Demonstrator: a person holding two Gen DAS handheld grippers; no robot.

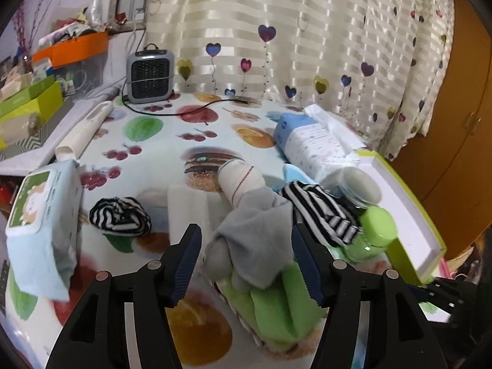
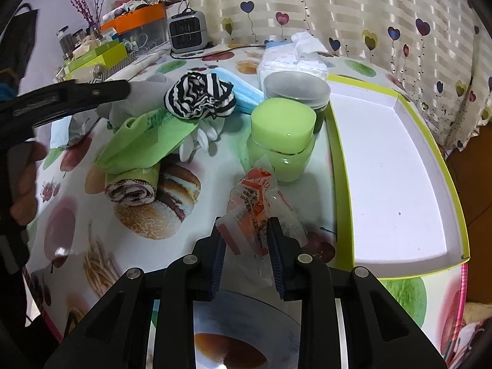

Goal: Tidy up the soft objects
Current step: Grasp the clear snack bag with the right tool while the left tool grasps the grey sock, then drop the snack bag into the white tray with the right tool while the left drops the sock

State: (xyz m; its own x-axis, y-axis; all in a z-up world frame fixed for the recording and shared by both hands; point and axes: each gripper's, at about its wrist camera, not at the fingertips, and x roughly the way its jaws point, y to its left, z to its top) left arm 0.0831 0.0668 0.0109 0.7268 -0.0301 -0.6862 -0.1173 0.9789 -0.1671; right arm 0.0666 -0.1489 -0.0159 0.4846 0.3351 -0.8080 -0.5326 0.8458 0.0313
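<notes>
Left gripper (image 1: 246,258) jaws wide apart over grey sock (image 1: 255,230) on green cloth (image 1: 276,310) | striped bundle (image 1: 121,216) near worktop's (image 1: 160,141) left edge | wipes pack (image 1: 40,215) at left edge | heater (image 1: 150,73) at far edge

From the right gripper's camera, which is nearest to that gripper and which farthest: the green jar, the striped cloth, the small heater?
1. Green jar, just ahead of the right gripper.
2. Striped cloth, further back, to the left.
3. Small heater, at the table's far edge by the curtain.

Glossy plastic jar (image 2: 281,141), crinkly wrapper (image 2: 258,212), cloth sock (image 1: 255,233).
</notes>
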